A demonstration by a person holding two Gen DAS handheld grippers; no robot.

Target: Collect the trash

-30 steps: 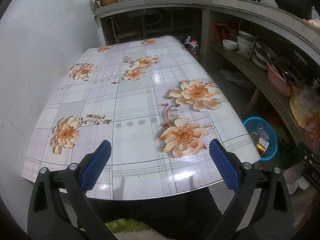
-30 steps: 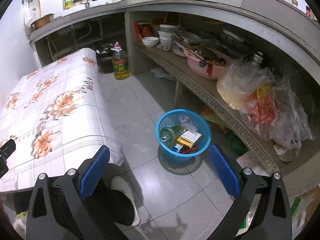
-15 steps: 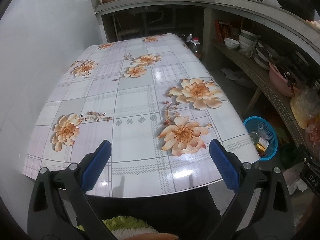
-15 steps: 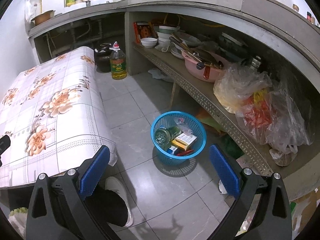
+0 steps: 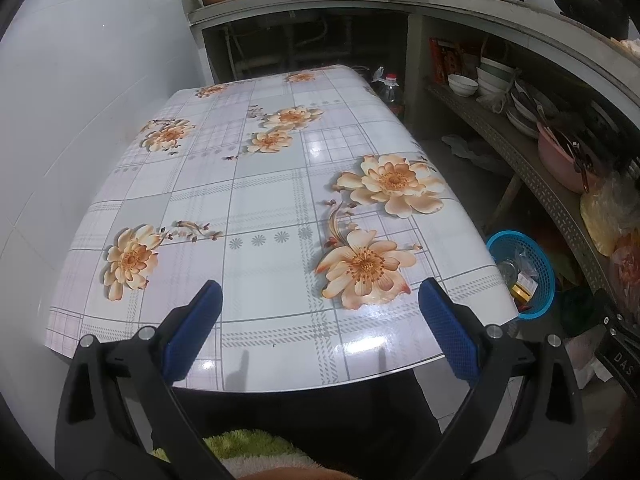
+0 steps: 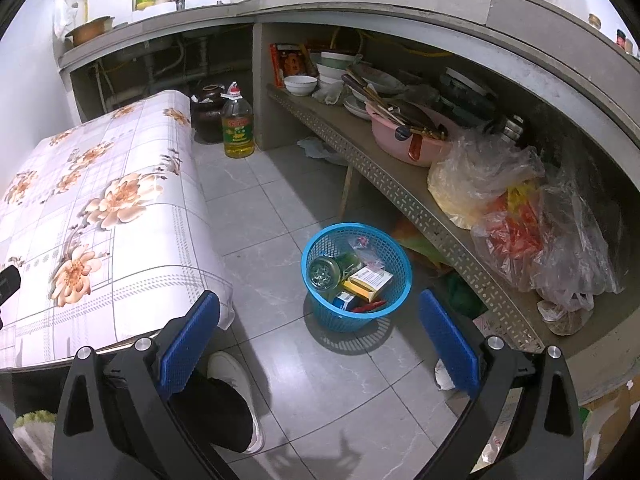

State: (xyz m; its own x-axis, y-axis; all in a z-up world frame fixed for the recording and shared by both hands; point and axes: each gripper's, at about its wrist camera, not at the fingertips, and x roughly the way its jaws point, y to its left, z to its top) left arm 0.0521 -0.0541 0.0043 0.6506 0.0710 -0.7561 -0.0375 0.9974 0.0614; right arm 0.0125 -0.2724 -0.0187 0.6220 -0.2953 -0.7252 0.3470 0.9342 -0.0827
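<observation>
A blue plastic basket (image 6: 394, 280) stands on the tiled floor and holds trash: a green can (image 6: 325, 271), a yellow and white box (image 6: 368, 281) and wrappers. It also shows at the right in the left wrist view (image 5: 540, 256). My right gripper (image 6: 319, 334) is open and empty, above the floor just short of the basket. My left gripper (image 5: 320, 326) is open and empty over the near edge of the table with the flowered cloth (image 5: 264, 208). No trash shows on the table.
A low shelf (image 6: 384, 172) along the right carries a pink basin (image 6: 404, 140), bowls and plastic bags (image 6: 520, 208). An oil bottle (image 6: 238, 128) and a dark jar stand on the floor by the table's far end. A white shoe (image 6: 236, 376) is below the right gripper.
Both grippers have drawn back and risen slightly, so the table and the basket sit a little farther off. Both stay open and empty.
</observation>
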